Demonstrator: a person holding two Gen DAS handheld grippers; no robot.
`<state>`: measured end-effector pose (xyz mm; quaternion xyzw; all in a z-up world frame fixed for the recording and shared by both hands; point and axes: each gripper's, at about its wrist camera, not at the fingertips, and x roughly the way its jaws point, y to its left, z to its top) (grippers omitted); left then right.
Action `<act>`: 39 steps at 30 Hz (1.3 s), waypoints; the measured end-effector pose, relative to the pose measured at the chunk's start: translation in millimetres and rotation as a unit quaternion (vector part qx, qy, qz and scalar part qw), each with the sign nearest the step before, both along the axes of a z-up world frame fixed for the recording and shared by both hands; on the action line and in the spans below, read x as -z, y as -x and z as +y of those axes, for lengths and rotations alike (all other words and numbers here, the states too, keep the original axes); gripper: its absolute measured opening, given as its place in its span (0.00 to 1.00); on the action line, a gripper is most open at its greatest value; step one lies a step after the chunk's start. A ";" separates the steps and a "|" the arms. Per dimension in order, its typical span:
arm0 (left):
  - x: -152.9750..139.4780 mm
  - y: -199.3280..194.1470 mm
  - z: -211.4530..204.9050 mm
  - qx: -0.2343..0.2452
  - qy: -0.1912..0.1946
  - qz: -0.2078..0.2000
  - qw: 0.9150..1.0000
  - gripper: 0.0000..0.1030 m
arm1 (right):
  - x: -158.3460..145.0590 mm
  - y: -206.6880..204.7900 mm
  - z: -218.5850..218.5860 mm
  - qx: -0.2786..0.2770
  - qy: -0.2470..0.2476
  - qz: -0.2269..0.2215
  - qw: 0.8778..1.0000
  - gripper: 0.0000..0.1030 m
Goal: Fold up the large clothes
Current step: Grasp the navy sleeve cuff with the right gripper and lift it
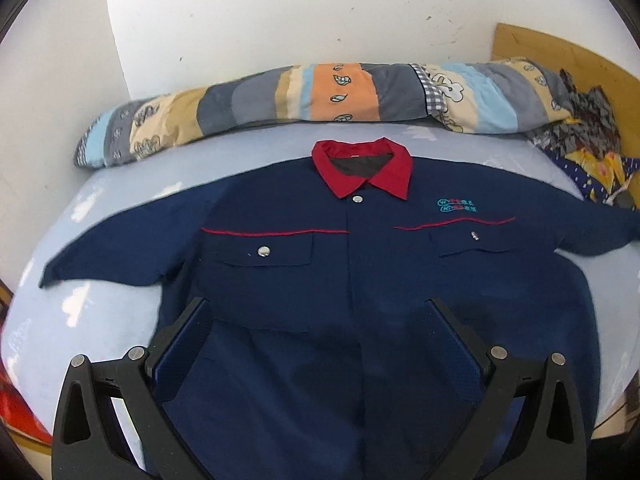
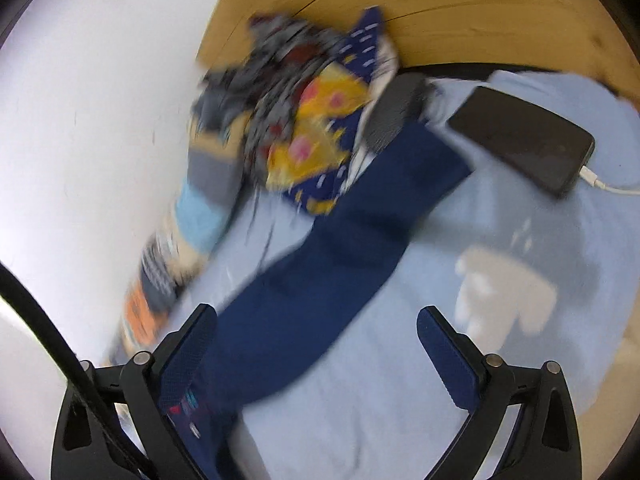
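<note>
A navy work shirt (image 1: 320, 280) lies flat, front up, on a bed with a pale blue sheet (image 1: 100, 320). Both sleeves are spread out to the sides. Its cloth looks smooth and matte, with a red collar (image 1: 362, 174), thin red piping across the chest, two flap pockets closed by round silver snaps (image 1: 263, 251), and teal embroidery (image 1: 456, 205) on one breast. No container is in view.

The left tongs (image 1: 320, 322) hang over the lower front of the shirt, spread wide and holding nothing; their inner pads (image 1: 182, 346) are blue and finely textured.

The right tongs (image 2: 318, 338), also spread wide and empty, sit above one long navy sleeve (image 2: 360, 236) that runs diagonally toward the headboard (image 2: 440, 8) of light wood. This view is blurred.

A rolled patchwork quilt (image 1: 320, 96) in grey, orange, tan and light blue lies along the white wall. Beside it sits a crumpled heap of patterned fabric (image 2: 312, 120) in yellow, navy and grey. A black phone (image 2: 520, 140) with a white cable plugged in rests on the sheet near the sleeve's cuff.
</note>
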<state>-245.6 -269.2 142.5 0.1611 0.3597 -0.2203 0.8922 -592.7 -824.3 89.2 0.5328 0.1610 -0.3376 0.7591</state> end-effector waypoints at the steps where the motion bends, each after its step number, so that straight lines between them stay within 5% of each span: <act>1: -0.3 1.4 -0.2 0.000 -0.006 -0.008 1.000 1.00 | 3.7 5.6 -8.9 0.012 -0.010 -0.014 1.000 0.93; 4: 0.6 -0.8 -2.3 0.002 -0.007 -0.007 1.000 1.00 | 11.7 3.0 -33.2 0.019 -0.032 -0.021 0.999 0.70; 10: 12.3 -7.5 -6.8 0.003 -0.003 0.021 1.000 1.00 | 36.6 -3.9 -57.2 0.049 -0.059 0.009 0.997 0.67; 14: 15.2 -9.5 -8.0 0.004 -0.007 0.021 1.000 1.00 | 58.5 13.0 -73.8 0.080 -0.068 -0.014 0.994 0.62; 23: 21.0 -20.6 0.8 -0.010 -0.014 0.021 1.000 1.00 | 93.3 -1.6 -116.5 0.082 -0.076 -0.050 0.992 0.11; 31: 14.6 -31.1 17.4 -0.036 0.002 0.020 0.999 1.00 | -32.6 -44.2 -80.8 0.005 0.098 -0.045 0.994 0.08; 39: -0.5 -35.1 35.6 -0.063 0.013 -0.005 0.998 1.00 | -158.1 -148.0 45.4 -0.146 0.230 -0.071 0.959 0.08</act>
